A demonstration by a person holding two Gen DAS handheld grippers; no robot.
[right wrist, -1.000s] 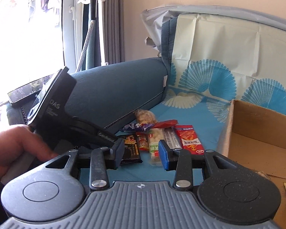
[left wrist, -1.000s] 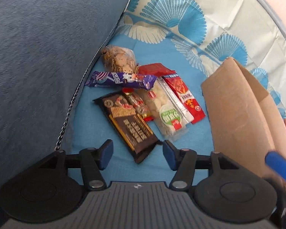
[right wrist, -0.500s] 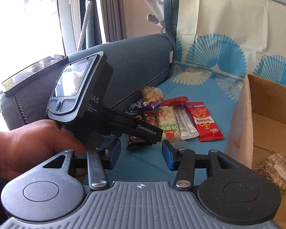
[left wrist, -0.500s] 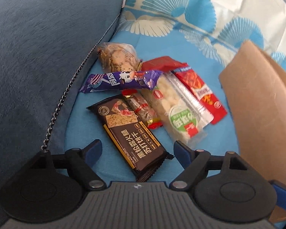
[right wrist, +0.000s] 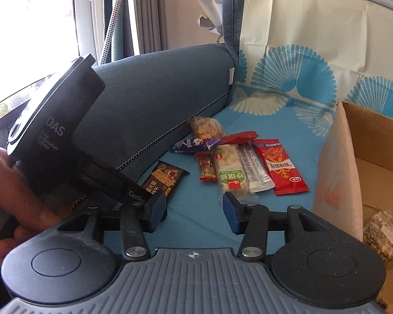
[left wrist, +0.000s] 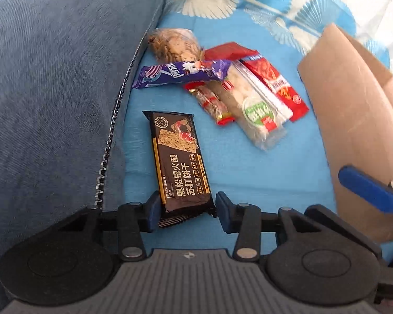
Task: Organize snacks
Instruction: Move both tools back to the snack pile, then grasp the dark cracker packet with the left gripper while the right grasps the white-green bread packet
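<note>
The left gripper (left wrist: 187, 206) has its fingers clenched on the near end of the black truffle cracker pack (left wrist: 179, 162), which lies on the blue sheet (left wrist: 249, 172) beside the sofa armrest (left wrist: 52, 91). The right gripper (right wrist: 194, 210) hovers with fingers released, holding nothing. The other snacks — purple bar (left wrist: 180, 74), red packet (left wrist: 275, 83) — lie farther off, left of the cardboard box (left wrist: 353, 120).

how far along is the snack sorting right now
Done: one wrapped snack already lies in the cardboard box. In hand: the left gripper closes around the black cracker pack. Left: six snacks on the blue sheet; the right gripper is open, empty.
</note>
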